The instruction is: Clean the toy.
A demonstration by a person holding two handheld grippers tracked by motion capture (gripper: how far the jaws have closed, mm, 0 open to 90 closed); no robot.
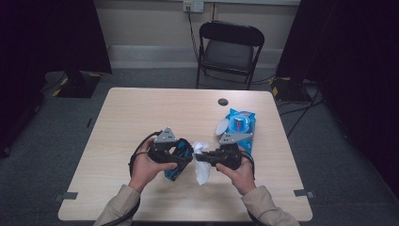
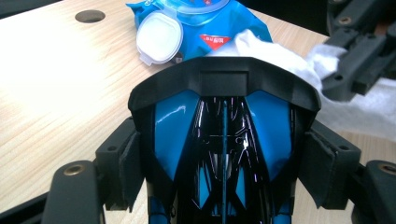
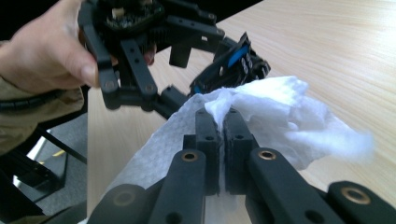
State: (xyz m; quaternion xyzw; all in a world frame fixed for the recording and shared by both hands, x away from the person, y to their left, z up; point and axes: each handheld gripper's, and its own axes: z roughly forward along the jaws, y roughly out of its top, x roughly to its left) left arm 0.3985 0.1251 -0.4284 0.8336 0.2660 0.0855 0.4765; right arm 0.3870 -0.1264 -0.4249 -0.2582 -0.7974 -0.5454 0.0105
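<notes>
My left gripper (image 1: 184, 154) is shut on a glossy blue and black object (image 1: 178, 165), held just above the wooden table (image 1: 141, 113). In the left gripper view its pads (image 2: 128, 170) press on both sides of that object (image 2: 261, 121). My right gripper (image 1: 200, 157) faces it, shut on a crumpled white wipe (image 1: 203, 170) that hangs down. In the right gripper view the jaws (image 3: 223, 116) pinch the wipe (image 3: 275, 107), which touches the object's (image 3: 233, 63) end. A blue wet-wipe pack (image 1: 240, 126) lies behind my right hand, its white lid (image 2: 159, 37) flipped open.
A round cable hole (image 1: 223, 101) sits near the table's far edge. A black folding chair (image 1: 230, 47) stands beyond the table. Dark curtains hang at both sides. The table's left half and far part are bare wood.
</notes>
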